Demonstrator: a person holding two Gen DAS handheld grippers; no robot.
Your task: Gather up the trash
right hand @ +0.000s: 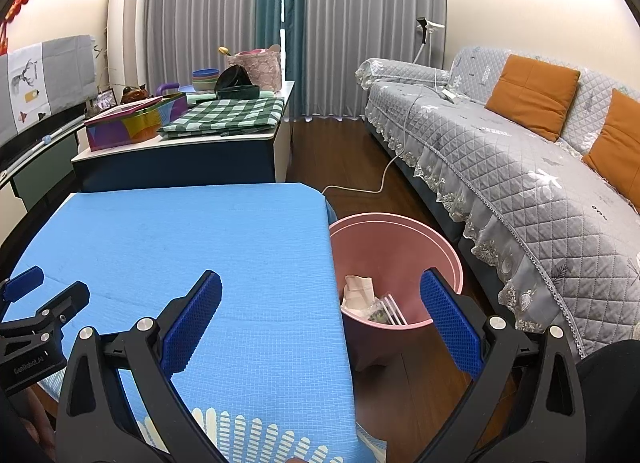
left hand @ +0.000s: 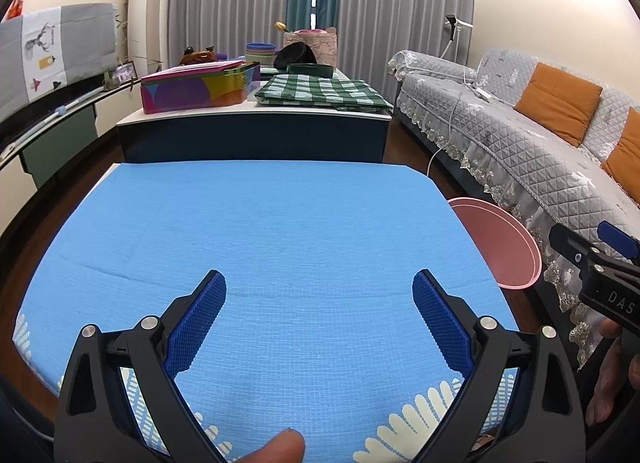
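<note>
A pink bin [right hand: 400,239] stands on the wooden floor at the right edge of the table with the blue cloth [right hand: 192,247]. Crumpled white paper [right hand: 358,291] and a clear wrapper [right hand: 386,313] lie inside it. My right gripper [right hand: 320,311] is open and empty, held over the table's right edge and the bin. My left gripper [left hand: 319,303] is open and empty above the blue cloth [left hand: 260,231]. The bin's rim [left hand: 504,247] shows at the right in the left wrist view. No trash shows on the cloth.
A grey covered sofa [right hand: 520,167] with orange cushions runs along the right. A low cabinet [right hand: 180,159] beyond the table holds a green checked cloth, a colourful box and bowls. A white cable [right hand: 376,179] lies on the floor.
</note>
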